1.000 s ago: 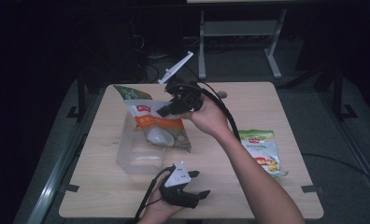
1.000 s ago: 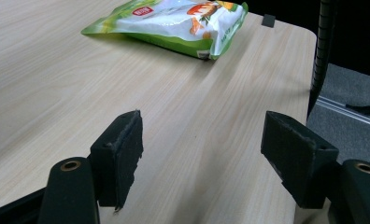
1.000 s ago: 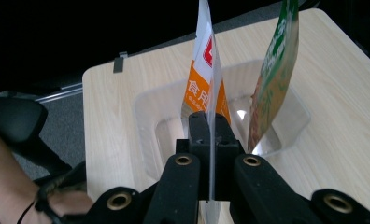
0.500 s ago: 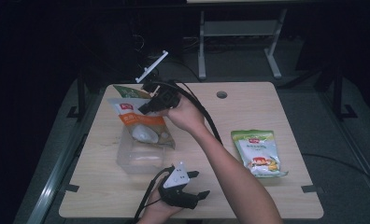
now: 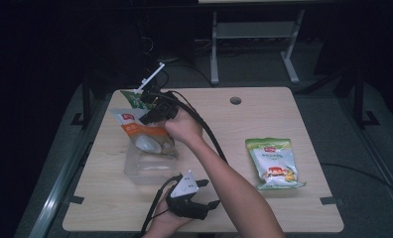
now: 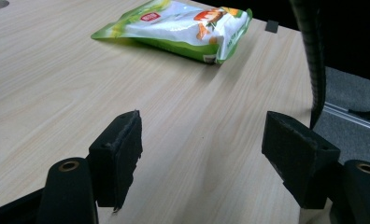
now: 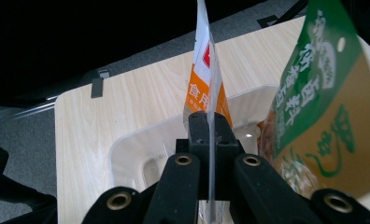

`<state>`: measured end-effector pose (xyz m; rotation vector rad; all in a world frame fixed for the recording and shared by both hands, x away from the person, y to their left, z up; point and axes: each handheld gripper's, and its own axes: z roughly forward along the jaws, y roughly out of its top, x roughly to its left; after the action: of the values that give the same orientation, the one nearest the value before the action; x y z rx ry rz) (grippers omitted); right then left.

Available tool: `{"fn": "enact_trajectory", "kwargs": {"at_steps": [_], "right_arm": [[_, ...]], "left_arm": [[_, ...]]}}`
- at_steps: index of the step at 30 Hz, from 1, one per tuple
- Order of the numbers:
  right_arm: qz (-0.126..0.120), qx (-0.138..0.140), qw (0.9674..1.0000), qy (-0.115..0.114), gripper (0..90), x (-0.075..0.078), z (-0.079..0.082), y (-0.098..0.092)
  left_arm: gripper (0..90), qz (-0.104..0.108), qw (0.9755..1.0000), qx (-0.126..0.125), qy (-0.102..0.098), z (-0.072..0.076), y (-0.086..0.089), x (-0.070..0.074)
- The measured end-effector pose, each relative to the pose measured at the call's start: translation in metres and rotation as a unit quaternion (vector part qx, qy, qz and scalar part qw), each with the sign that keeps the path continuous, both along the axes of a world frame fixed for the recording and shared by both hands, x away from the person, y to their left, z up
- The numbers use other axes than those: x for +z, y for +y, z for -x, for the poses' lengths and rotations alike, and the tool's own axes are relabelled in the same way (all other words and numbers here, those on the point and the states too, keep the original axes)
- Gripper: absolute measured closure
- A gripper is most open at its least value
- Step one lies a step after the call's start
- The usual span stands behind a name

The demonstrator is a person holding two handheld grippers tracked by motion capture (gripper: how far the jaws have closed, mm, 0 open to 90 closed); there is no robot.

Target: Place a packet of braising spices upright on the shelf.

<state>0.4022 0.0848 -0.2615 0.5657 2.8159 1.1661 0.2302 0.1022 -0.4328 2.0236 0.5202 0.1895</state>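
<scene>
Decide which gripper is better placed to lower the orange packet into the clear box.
Right. The right gripper is shut on the orange packet above the clear box; the left gripper is open, low by the near edge.

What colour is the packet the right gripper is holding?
The packet is orange and white with a red logo, clearest in the high view.

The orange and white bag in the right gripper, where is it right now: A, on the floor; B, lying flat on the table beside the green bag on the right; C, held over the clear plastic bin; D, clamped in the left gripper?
C: the right gripper is shut on the orange and white bag, which hangs over the clear plastic bin.
</scene>
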Motion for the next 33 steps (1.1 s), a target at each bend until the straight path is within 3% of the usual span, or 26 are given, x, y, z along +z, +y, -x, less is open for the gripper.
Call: {"fn": "enact_trajectory", "kwargs": {"at_steps": [8, 18, 21, 26, 33], "right_arm": [[-0.002, -0.011, 0.9999, 0.007, 89.9, -0.012, -0.004, 0.01], [-0.015, -0.033, 0.9992, 0.018, 89.8, -0.03, -0.009, 0.007], [-0.012, -0.031, 0.9992, 0.021, 89.8, -0.035, -0.008, 0.007], [-0.012, -0.027, 0.9993, 0.025, 89.6, -0.045, -0.007, 0.006], [-0.01, -0.025, 0.9994, 0.022, 88.5, -0.044, -0.007, 0.001]], "left_arm": [[28.4, -0.002, 1.0, -0.002, -0.008, 0.002, -0.002, 0.0], [28.4, -0.004, 1.0, 0.001, -0.001, 0.002, -0.001, 0.0], [28.4, 0.002, 1.0, 0.004, 0.004, 0.002, -0.001, -0.001], [28.4, -0.009, 0.9999, 0.0, -0.008, -0.001, 0.002, 0.0], [28.4, -0.012, 0.9999, 0.0, -0.005, 0.0, 0.001, -0.002]]}}
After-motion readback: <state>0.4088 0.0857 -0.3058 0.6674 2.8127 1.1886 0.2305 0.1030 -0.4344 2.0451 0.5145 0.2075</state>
